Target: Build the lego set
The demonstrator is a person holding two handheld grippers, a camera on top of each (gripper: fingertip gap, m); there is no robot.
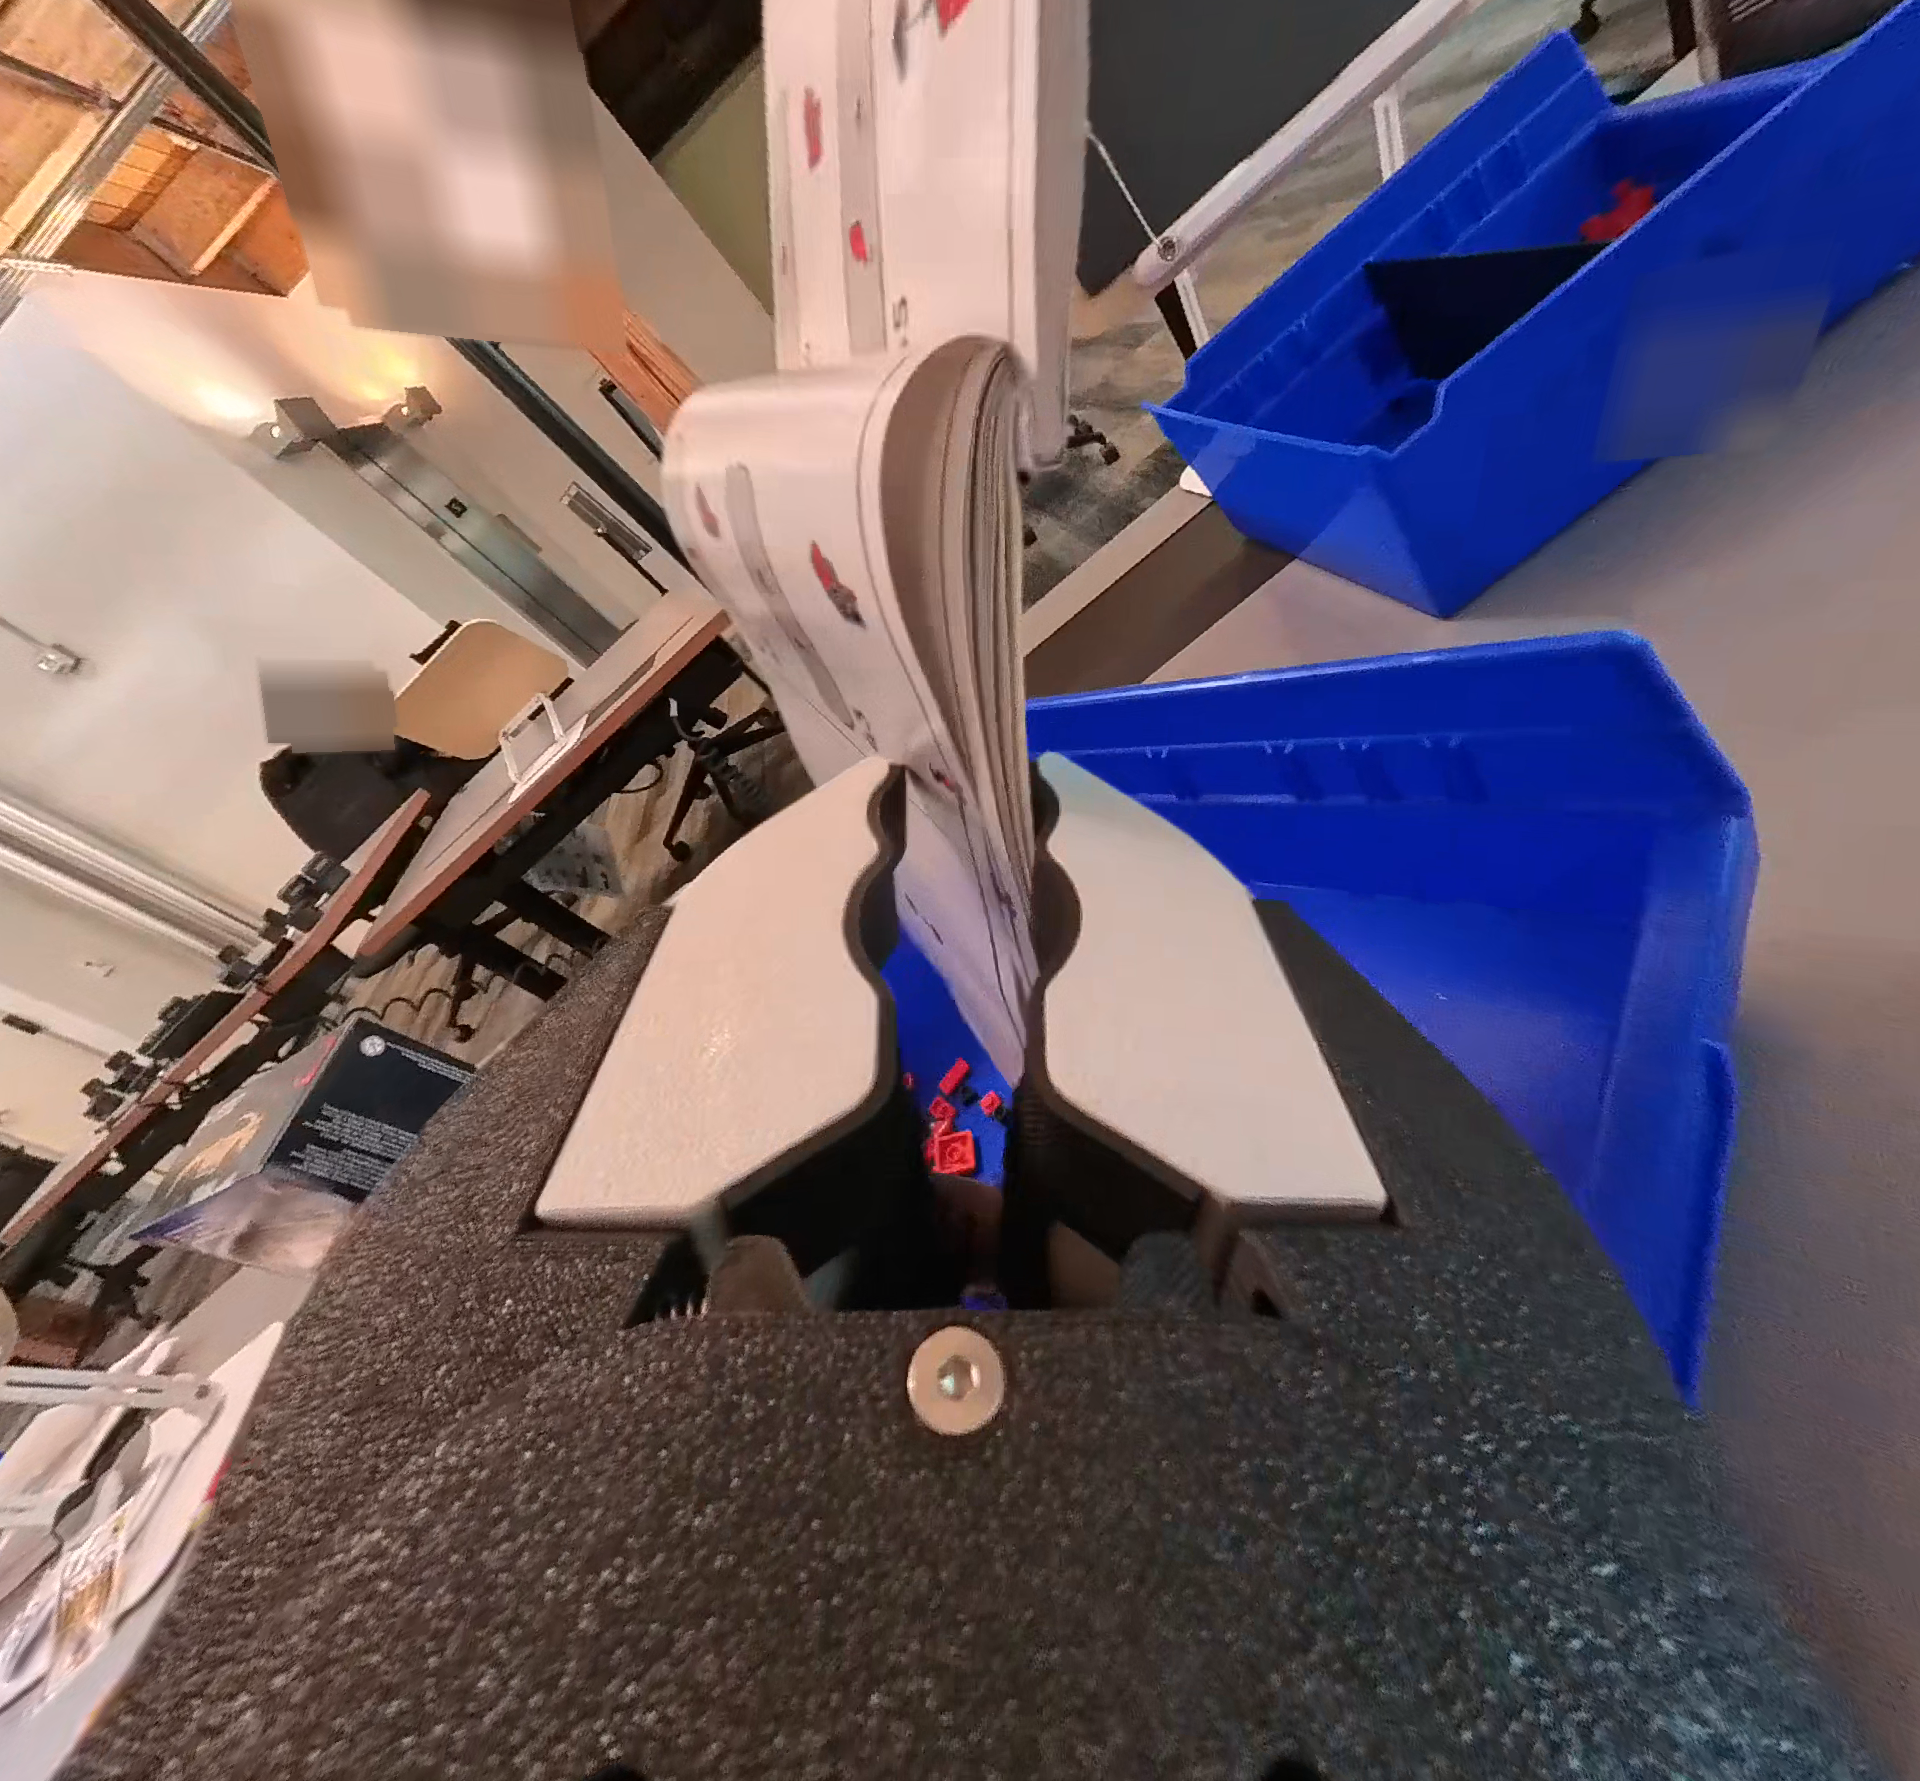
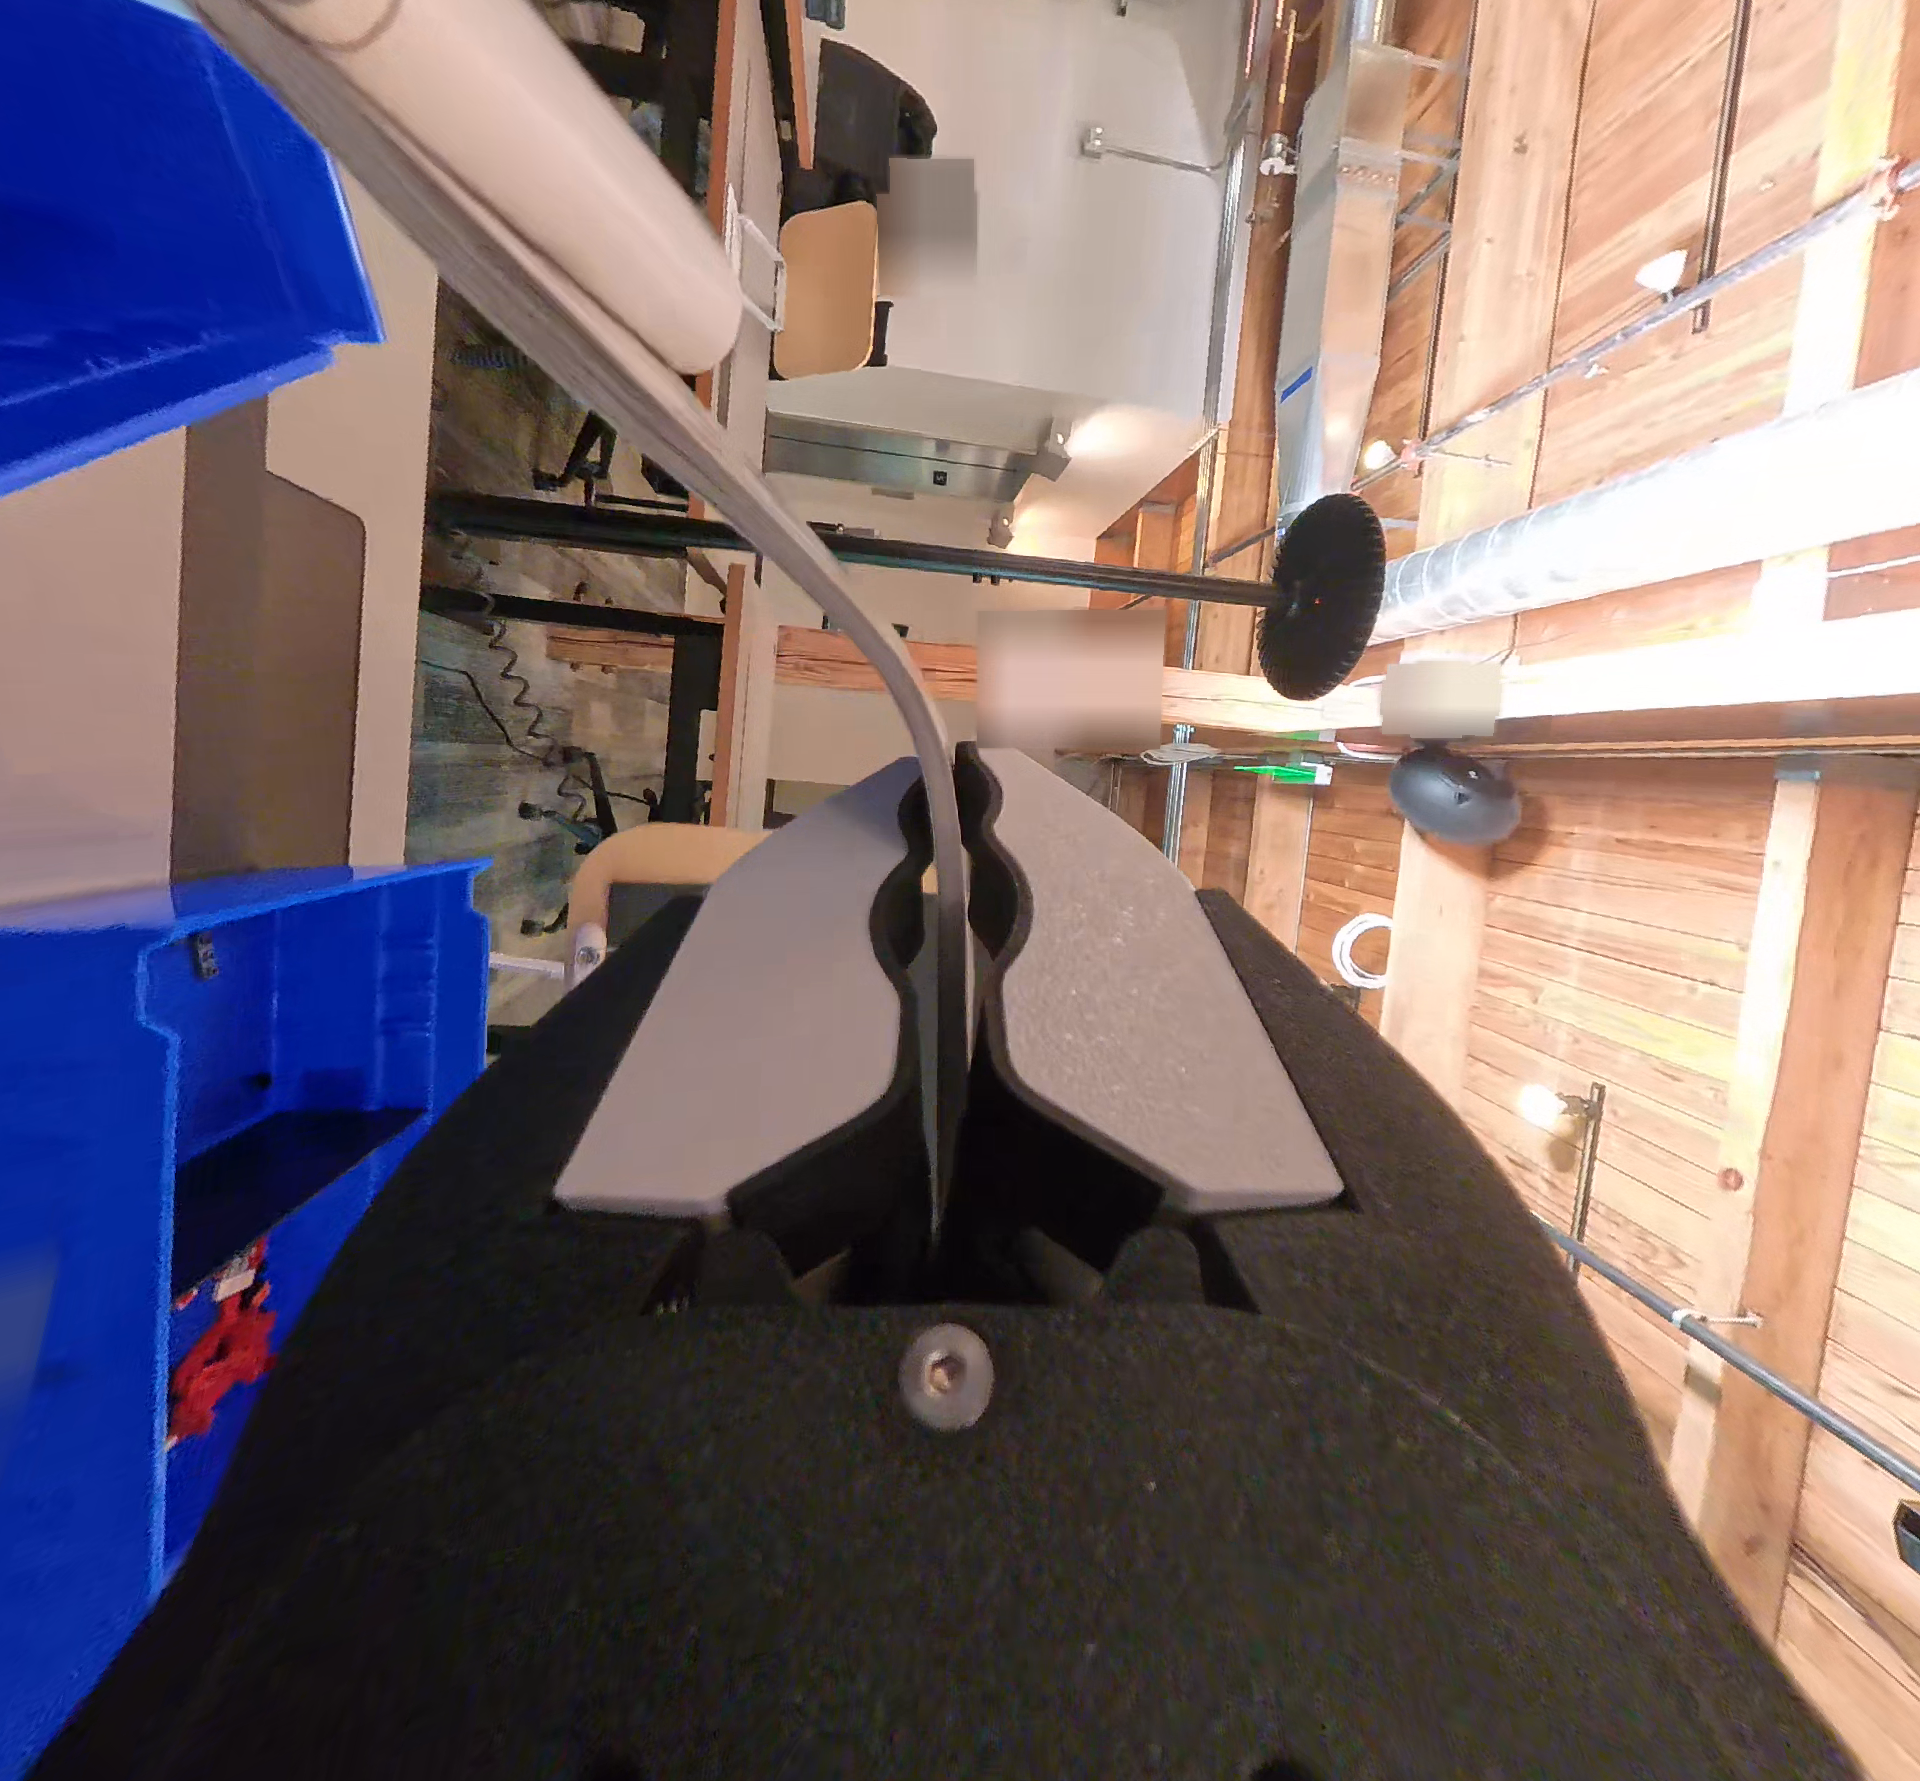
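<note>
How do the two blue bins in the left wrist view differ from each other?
The near bin lies just behind the left tongs and looks large; the far bin sits farther back and looks smaller. The near bin holds loose small red pieces, seen between the tongs; the far bin holds a red clump and a dark divider. Both are blue, open-topped plastic.

My left claw pinches a thick sheaf of the instruction booklet, pages fanned and arched. My right claw clamps a bent bundle of its pages. Loose red bricks lie in the near blue bin.
</note>
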